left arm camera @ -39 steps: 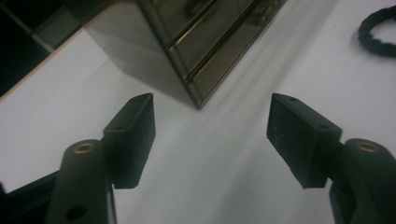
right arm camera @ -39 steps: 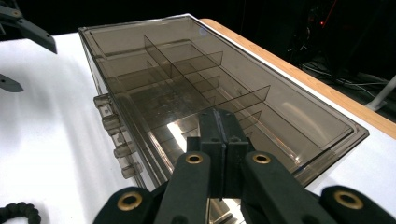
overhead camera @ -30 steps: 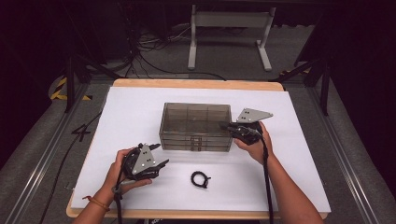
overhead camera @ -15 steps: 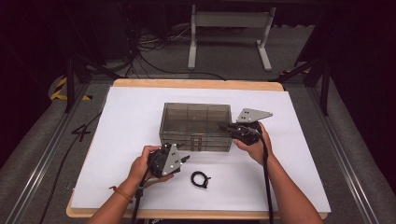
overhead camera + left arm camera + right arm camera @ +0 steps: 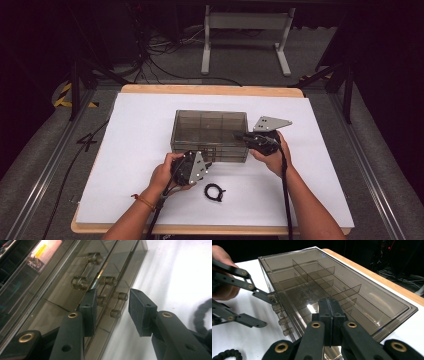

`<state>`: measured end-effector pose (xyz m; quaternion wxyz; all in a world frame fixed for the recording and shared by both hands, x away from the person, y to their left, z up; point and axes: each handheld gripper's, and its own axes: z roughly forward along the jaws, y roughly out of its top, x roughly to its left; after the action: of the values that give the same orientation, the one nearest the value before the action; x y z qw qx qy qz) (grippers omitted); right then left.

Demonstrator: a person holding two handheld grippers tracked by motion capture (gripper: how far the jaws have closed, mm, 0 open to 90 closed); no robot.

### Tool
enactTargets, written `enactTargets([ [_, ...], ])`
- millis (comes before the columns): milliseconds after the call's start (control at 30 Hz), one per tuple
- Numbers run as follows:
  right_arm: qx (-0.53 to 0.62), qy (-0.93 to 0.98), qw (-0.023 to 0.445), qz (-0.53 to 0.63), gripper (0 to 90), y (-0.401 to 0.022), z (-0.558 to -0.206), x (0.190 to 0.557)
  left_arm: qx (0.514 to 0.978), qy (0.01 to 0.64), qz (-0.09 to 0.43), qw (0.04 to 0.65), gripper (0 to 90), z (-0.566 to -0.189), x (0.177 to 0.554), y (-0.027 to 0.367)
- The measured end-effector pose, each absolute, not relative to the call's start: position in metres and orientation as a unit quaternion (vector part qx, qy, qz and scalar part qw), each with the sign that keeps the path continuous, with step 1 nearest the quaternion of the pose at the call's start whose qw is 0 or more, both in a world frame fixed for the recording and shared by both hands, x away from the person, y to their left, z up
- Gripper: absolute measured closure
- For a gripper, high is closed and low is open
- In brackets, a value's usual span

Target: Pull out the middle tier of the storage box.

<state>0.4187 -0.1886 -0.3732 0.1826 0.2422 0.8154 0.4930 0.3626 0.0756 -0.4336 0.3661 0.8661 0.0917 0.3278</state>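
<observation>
Resting on a white-covered table (image 5: 130, 150), a smoky see-through plastic box (image 5: 210, 129) with drawers sat near the middle, its inside split by thin dividers into compartments. A person's two forearms came in from the near edge, each hand holding a two-jaw gripper.

The left gripper (image 5: 206, 165) was at the box's near front face, where small knob-like drawer handles (image 5: 80, 282) stuck out in rows. In the left gripper view its jaws stood partly apart, having just been closing, and two of the small handles showed in the gap between the pads (image 5: 140, 311) – the pads were not pressing on anything. Whether a pad touched the box front could not be told.

The right gripper (image 5: 239, 135) lay at the box's right end, over its top near corner. In the right gripper view its jaws were pressed together with nothing between them, their tips resting over the lid – contact with it could not be made out.

A small black ring-shaped band (image 5: 214, 192) lay on the table, just in front of the left hand (image 5: 165, 172) and apart from the box.
</observation>
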Motion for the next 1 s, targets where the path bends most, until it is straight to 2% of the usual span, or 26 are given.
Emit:
enactTargets([
  [200, 0.24, 0.818, 0.188, 0.488, 90.0, -0.188, -0.372, 0.418, 0.865, 0.092, 0.327, 0.368, 59.2, -0.434, 0.363, 0.075],
  [467, 0.238, 0.818, 0.192, 0.487, 90.0, -0.187, -0.372, 0.417, 0.864, 0.069, 0.368, 0.338, 62.1, -0.434, 0.357, 0.067],
  [567, 0.239, 0.818, 0.194, 0.486, 90.0, -0.187, -0.372, 0.417, 0.863, 0.054, 0.389, 0.317, 63.7, -0.435, 0.355, 0.063],
  [767, 0.239, 0.817, 0.195, 0.488, 90.0, -0.187, -0.373, 0.415, 0.846, 0.005, 0.468, 0.255, 65.9, -0.443, 0.345, 0.052],
  [900, 0.238, 0.817, 0.198, 0.487, 90.0, -0.187, -0.373, 0.415, 0.828, -0.026, 0.519, 0.209, 73.4, -0.448, 0.34, 0.044],
  [1000, 0.237, 0.818, 0.199, 0.485, 90.0, -0.187, -0.373, 0.415, 0.82, -0.029, 0.532, 0.211, 77.4, -0.452, 0.339, 0.04],
])
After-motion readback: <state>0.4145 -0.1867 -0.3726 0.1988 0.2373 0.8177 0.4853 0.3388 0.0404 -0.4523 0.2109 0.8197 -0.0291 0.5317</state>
